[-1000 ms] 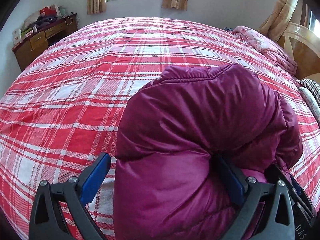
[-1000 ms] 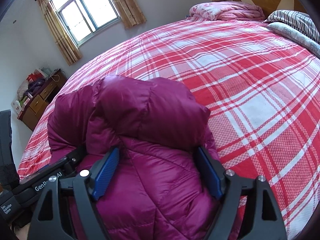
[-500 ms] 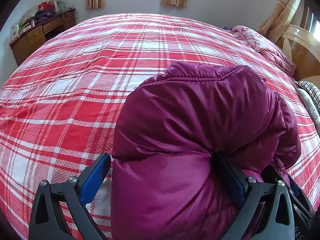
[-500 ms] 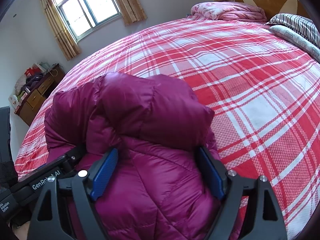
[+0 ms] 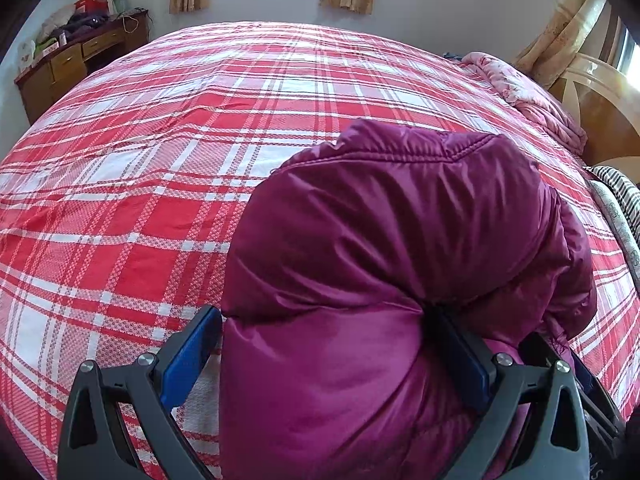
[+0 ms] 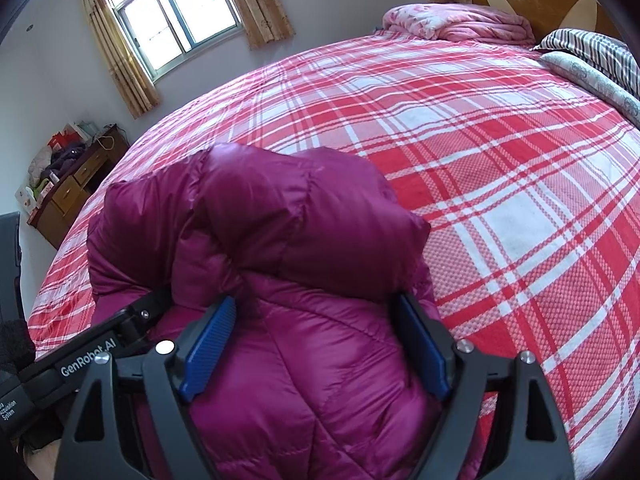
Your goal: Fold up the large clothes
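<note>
From the left wrist camera, a puffy magenta jacket (image 5: 384, 264) lay bundled on a bed covered by a red and white plaid quilt (image 5: 168, 152), near the bed's closest edge. The left claw (image 5: 328, 356) had its blue-padded fingers (image 5: 188, 360) spread wide around a thick fold of the jacket; the left pad stood just clear of the cloth, the right one pressed into it. Beyond the jacket, a rolled pink blanket (image 5: 524, 92) sat at the quilt's far right corner.

From the right wrist camera, the same jacket (image 6: 280, 240) filled the lower middle. The right claw (image 6: 316, 344) was likewise wide apart, straddling a padded fold, both pads (image 6: 208, 348) touching it. The left claw's black body (image 6: 88, 360) lay against the jacket's left side. A wooden dresser (image 6: 68, 192) stood left of the bed.
</note>
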